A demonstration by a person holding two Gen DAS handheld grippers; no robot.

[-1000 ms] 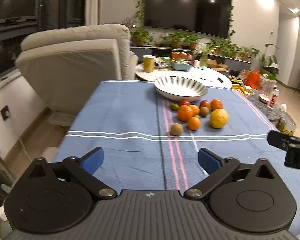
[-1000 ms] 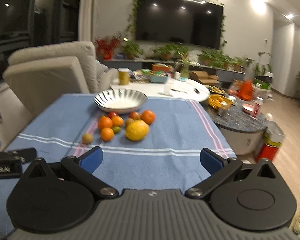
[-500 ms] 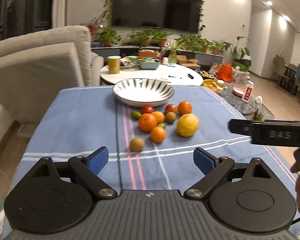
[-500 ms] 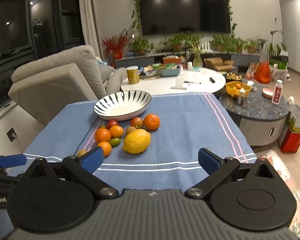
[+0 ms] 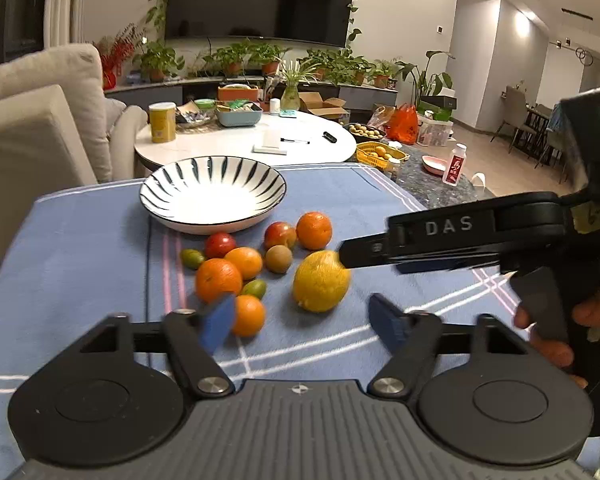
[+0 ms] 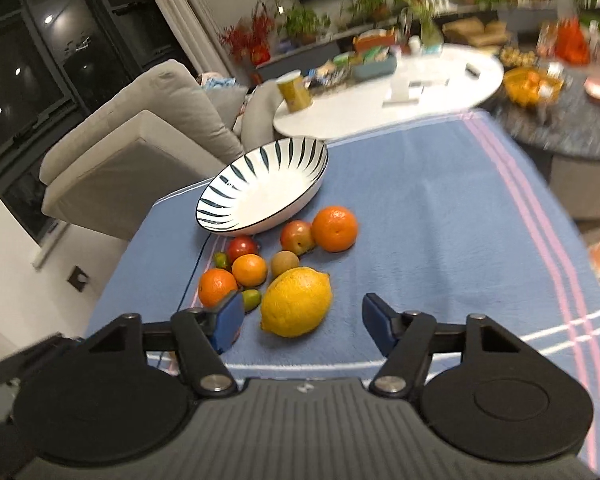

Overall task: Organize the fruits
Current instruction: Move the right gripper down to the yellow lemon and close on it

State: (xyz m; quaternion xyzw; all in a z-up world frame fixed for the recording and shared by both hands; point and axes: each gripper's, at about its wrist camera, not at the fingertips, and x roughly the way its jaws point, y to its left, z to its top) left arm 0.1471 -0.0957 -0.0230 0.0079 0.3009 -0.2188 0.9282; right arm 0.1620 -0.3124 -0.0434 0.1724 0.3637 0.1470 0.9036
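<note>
Both grippers just swung in over the fruit pile near the empty striped bowl [image 6: 262, 188]: right gripper [image 6: 300, 322] wide open around the lemon [image 6: 296, 302], left gripper [image 5: 302, 322] closing, nothing grabbed yet.

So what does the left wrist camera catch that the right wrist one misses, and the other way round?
Only the left view: the other black gripper reaching in from the right, a hand gripping its handle, and the wall television.

Only the right view: the dark night window.

Both: the striped white bowl still empty, the big yellow lemon, oranges and smaller fruits on the blue cloth, and the beige sofa.
</note>
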